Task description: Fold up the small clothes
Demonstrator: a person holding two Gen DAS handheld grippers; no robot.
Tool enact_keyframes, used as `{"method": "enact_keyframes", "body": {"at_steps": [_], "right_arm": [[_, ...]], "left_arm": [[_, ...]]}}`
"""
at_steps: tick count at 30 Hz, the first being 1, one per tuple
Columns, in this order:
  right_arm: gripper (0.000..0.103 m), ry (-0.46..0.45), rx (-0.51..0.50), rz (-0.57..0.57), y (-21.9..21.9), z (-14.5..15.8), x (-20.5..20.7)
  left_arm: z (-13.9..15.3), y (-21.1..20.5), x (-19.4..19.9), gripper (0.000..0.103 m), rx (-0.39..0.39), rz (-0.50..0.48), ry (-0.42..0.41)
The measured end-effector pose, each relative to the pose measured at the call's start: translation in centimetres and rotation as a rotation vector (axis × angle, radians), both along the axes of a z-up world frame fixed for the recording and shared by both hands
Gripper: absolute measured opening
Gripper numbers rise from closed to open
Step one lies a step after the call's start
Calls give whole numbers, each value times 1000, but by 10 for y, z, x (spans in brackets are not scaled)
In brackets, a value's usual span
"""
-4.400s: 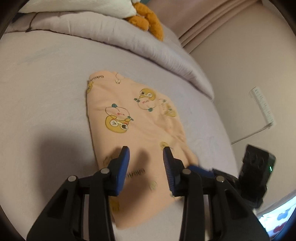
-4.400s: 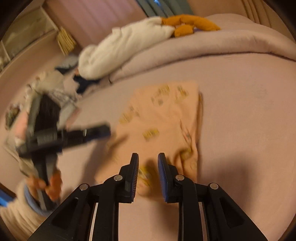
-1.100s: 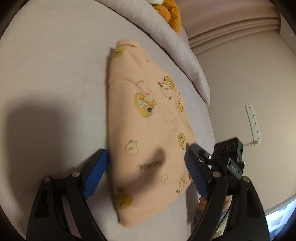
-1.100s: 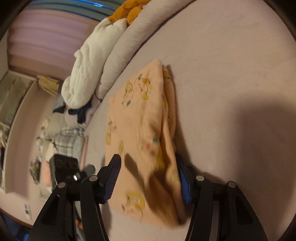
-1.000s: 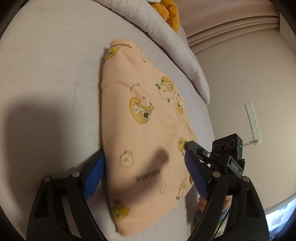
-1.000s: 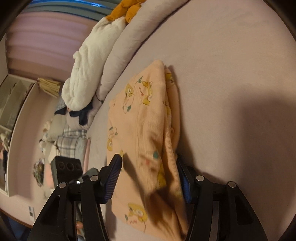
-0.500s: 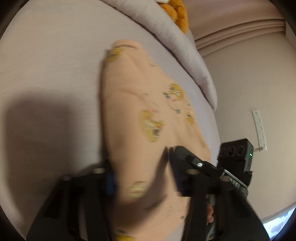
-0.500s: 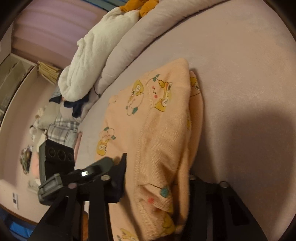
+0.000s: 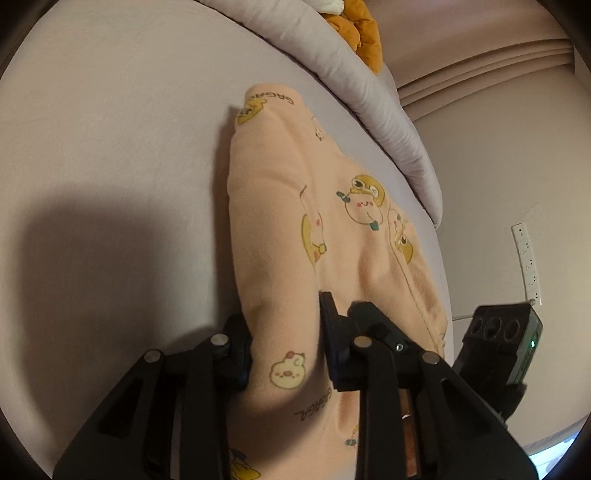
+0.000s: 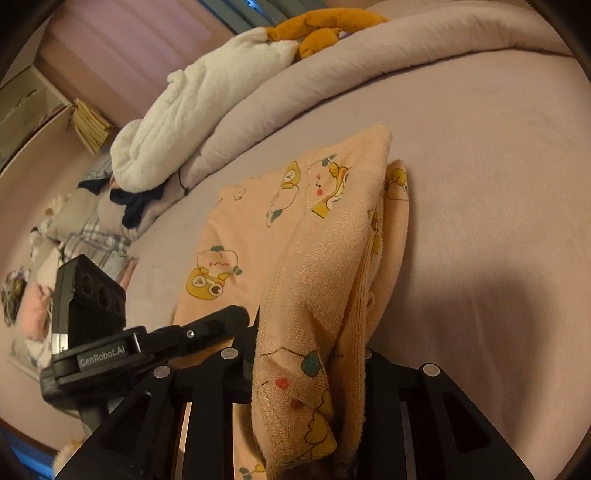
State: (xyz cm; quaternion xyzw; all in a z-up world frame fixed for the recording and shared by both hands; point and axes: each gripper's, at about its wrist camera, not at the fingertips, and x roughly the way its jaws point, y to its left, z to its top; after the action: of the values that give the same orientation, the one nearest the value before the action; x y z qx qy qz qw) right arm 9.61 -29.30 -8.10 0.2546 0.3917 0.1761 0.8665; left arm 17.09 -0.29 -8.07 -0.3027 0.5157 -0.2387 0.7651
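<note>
A mauve bed sheet point(image 9: 110, 147) fills most of both views, with a rolled duvet point(image 10: 332, 85) along its far edge, a white blanket point(image 10: 192, 122) heaped on the duvet's left end and an orange plush toy point(image 10: 317, 29) behind it; a beige wall with a white power strip point(image 9: 528, 266) stands past the right side of the bed, and a jumble of other clothes point(image 10: 74, 229) lies off the bed's left edge. The peach garment point(image 9: 280, 221), printed with yellow cartoon ducks, lies folded lengthwise on the sheet, running from the near edge toward the duvet. Its near end is bunched and raised off the sheet by both tools. The left gripper point(image 9: 286, 347) has just been closing, and its blue-padded fingers point(image 9: 332, 343) now pinch a thick ridge of the garment's near left part, the cloth bulging up between them. The right gripper point(image 10: 310, 369) has likewise just been closing and is clamped on the near right edge, where several layers and a stitched hem stand up in a fold and hang over its jaws. In the right wrist view the left gripper's black body reaches in from the left, just beside the right one, its finger lying against the cloth
</note>
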Motion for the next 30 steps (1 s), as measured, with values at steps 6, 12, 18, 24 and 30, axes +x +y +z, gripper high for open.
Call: {"method": "enact_keyframes", "body": {"at_steps": [6,12,18,24,30], "right_arm": [[27,-75,-73,49,20,25,-30],[27,-29,-29,81,25,25,-56],[27,-58,-4,106,38,34,-98],[27,-100,-44,133,61,45,-133],[27,-100,-22,156,75,47,-155]], "left_arm": [[15,-3,-32,27,10,-21,-28],[16,7,-70,27,-16,-7,11],[33,17,-123,27,-2,11,-43],[44,26,-171,27,24,35,-67],[50,38,-207,27,55,50,-79]]}}
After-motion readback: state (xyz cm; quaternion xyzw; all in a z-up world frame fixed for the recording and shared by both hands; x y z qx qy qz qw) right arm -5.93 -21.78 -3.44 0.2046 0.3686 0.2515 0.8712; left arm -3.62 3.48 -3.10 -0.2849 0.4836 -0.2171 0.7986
